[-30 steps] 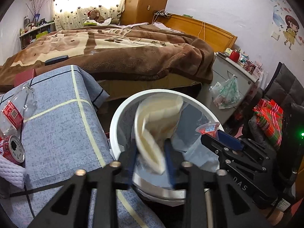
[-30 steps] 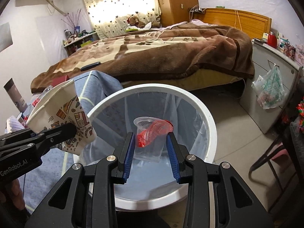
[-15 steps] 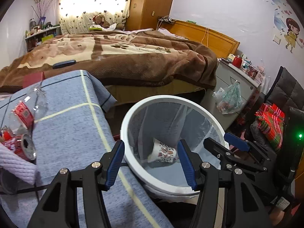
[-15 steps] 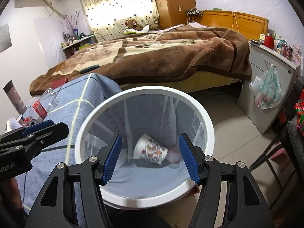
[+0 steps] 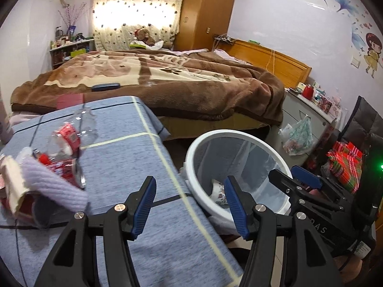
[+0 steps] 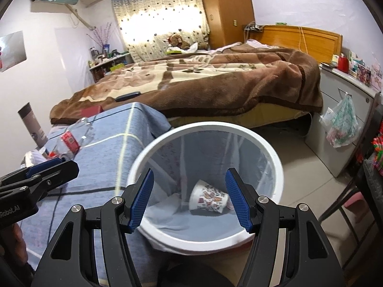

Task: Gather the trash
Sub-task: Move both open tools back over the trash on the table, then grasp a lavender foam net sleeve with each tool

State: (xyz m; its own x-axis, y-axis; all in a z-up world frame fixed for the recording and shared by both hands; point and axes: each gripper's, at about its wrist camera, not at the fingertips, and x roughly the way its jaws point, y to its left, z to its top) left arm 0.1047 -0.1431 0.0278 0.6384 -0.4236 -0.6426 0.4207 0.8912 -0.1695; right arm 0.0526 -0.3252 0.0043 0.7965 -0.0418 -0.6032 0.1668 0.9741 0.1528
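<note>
Left wrist view: you look forward and slightly down over the blue-grey striped tablecloth (image 5: pixel 124 157), close above it, toward the brown-blanketed bed (image 5: pixel 167 81).
Right wrist view: you look steeply down, from close above, into the white round plastic-lined bin (image 6: pixel 275 157).
Shared: both views hold the bin (image 5: pixel 191 148), tablecloth (image 6: pixel 105 148), bed (image 6: pixel 215 83), and each other's gripper at the edge.

Strong daylight is admitted through the dotted cream fabric curtain (image 5: pixel 136 12), where glare is produced. Edges are bent by fisheye distortion, corners are darkened, and slight motion blur is seen.
</note>
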